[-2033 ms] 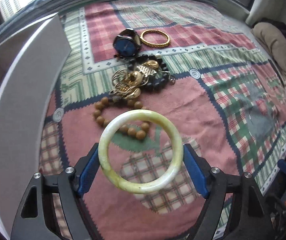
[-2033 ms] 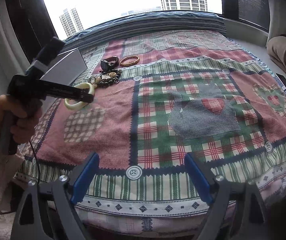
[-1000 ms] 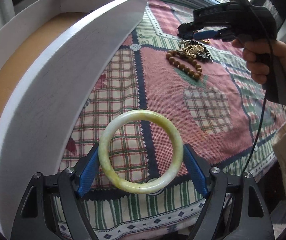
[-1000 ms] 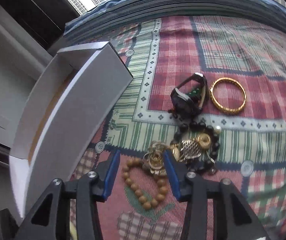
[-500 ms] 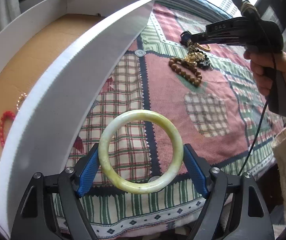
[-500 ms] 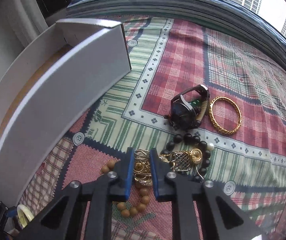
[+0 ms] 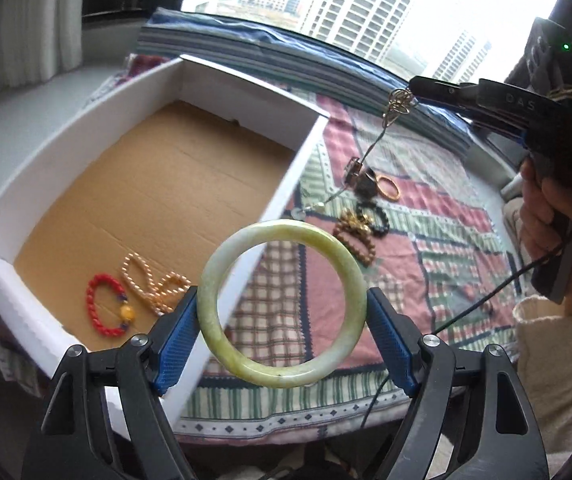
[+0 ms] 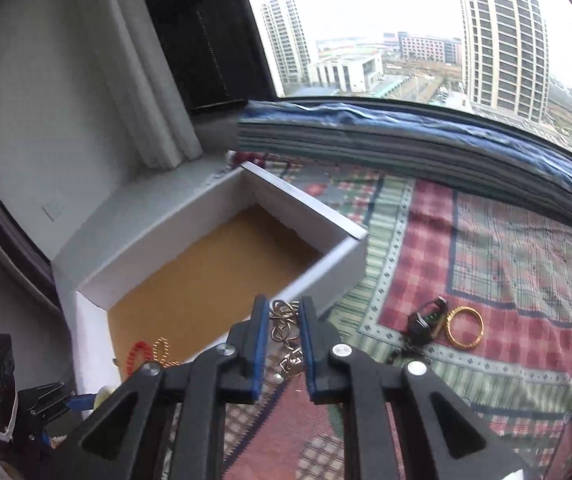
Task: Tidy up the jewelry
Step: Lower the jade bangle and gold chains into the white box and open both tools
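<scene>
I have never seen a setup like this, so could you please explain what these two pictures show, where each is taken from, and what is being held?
There is no robot: a person holds a trigger-operated two-finger gripper in each hand, with a fisheye camera on each looking along its fingers.

The left camera shows the left gripper clamped on a pale green bangle. The right gripper also appears there, lifting a gold chain.

The right camera shows its own blue pads pinching that chain.

A patchwork quilt carries a white box, which already holds a red bracelet and pearl strand. A watch, gold bangle and bead bracelets lie on the quilt.
</scene>
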Available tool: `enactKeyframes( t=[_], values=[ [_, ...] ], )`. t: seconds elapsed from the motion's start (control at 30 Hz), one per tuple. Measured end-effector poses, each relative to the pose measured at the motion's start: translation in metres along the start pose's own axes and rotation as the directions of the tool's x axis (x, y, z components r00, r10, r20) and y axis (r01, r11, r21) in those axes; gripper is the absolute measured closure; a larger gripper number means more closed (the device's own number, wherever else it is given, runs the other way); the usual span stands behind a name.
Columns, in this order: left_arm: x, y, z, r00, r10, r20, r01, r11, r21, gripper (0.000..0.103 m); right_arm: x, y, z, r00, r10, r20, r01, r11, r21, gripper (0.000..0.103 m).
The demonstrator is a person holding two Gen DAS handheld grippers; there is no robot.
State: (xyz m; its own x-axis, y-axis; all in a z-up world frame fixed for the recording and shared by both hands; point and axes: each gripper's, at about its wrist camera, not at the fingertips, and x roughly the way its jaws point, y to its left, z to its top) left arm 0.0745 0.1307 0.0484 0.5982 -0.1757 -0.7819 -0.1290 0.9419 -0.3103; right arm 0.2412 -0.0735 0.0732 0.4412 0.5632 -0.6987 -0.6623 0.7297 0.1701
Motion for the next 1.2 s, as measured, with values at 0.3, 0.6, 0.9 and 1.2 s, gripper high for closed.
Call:
enactKeyframes(
  t=[0.3, 0.6, 0.9, 1.2],
  values=[
    [-0.006, 0.073, 0.009, 0.987, 0.156, 0.038, -0.15, 0.981, -0.125, 0.022, 0.018, 0.103, 0.036, 0.991, 0.137, -0.01, -0.137, 0.982, -0.133, 0.088],
    [0.04, 0.118, -0.005, 0.968, 0.248, -0.035, -0.25, 0.953, -0.171, 0.022, 0.107, 0.126, 0.002, 0.983, 0.087, -0.159, -0.113, 0.98, -0.161, 0.084],
    [0.025, 0.12, -0.017, 0.945, 0.326, 0.03, -0.316, 0.931, -0.185, 0.006, 0.114, 0.116, -0.026, 0.993, -0.011, -0.115, -0.007, 0.988, -0.156, 0.027],
    [0.0, 0.055, -0.032, 0.932, 0.323, 0.167, -0.309, 0.946, -0.101, 0.003, 0.028, 0.126, -0.067, 0.976, -0.167, 0.137, 0.196, 0.951, -0.238, 0.019]
  ],
)
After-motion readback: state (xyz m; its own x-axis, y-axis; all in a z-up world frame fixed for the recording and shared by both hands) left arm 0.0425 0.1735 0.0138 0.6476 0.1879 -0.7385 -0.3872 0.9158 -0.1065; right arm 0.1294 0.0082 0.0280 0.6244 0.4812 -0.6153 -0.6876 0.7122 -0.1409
